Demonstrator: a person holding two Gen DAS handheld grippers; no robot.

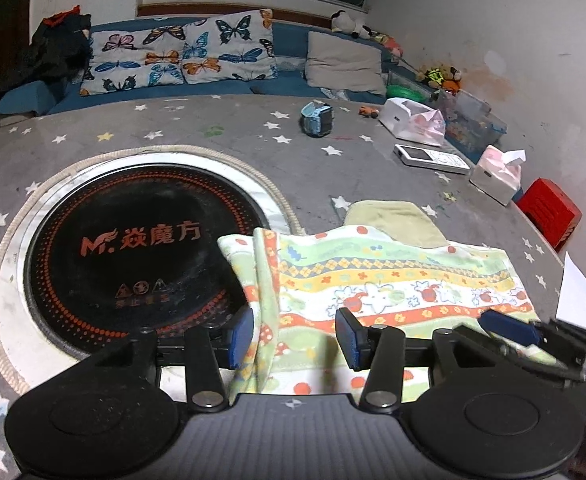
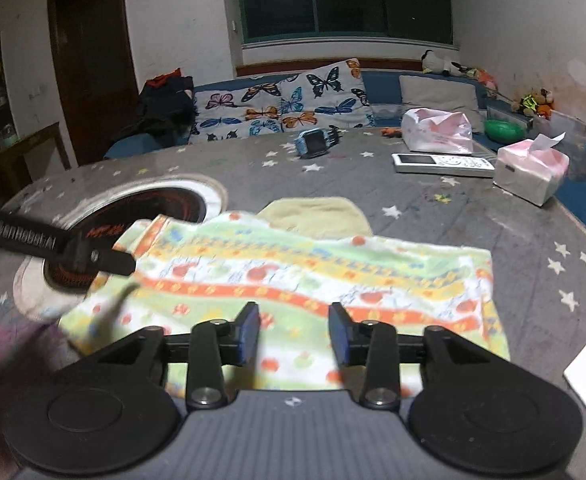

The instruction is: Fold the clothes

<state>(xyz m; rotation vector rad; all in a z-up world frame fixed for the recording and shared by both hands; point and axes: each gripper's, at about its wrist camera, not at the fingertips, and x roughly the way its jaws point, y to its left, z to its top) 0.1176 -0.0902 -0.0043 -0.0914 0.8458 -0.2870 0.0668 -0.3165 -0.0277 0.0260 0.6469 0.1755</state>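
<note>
A colourful patterned garment with orange, yellow and green bands lies flat on the grey star-print table; it also shows in the right wrist view. Its left edge is turned up in a fold. A plain beige cloth lies partly under its far edge, also seen in the right wrist view. My left gripper is open, with the raised fold between its fingers. My right gripper is open and empty just over the garment's near edge; it also shows at the right of the left wrist view.
A round black induction hob is set into the table to the left of the garment. Further back lie a blue watch, a remote, two tissue packs and a red box. White paper lies at the right edge.
</note>
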